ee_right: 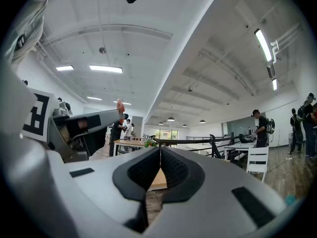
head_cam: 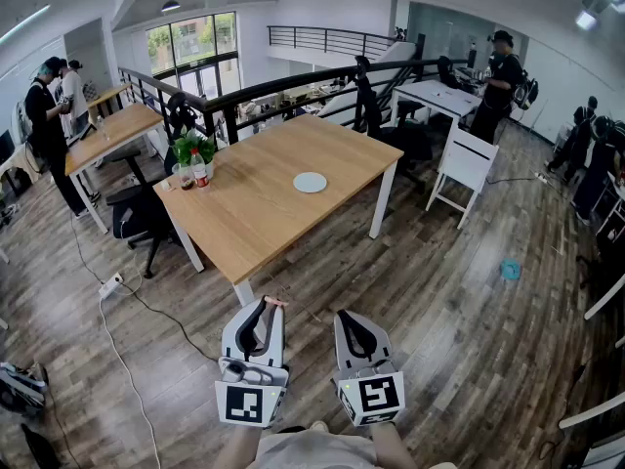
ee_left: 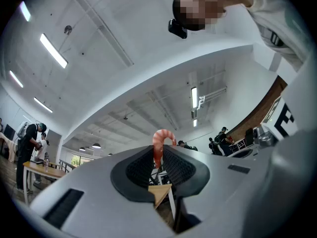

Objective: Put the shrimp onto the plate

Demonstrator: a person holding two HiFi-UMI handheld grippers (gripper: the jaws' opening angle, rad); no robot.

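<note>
Open-plan office, dark plank floor [head_cam: 439,291]; well ahead, pale wooden table [head_cam: 244,213] bearing one small round white plate [head_cam: 310,182]. One curled orange-pink shrimp [ee_left: 159,144] pinched by its lower end in left gripper [head_cam: 266,306], far from plate. Right gripper [head_cam: 350,319] pressed closed on nothing. Probably light, smooth, slightly slippery, a little springy; best held gently mid-body. Two grippers, one shrimp, one plate.

We see only the shrimp's [ee_left: 159,138] curled top; the rest is hidden between the pads [ee_left: 141,168] of the left tongs [ee_left: 158,151]. In the head view it's too small to detail.
</note>
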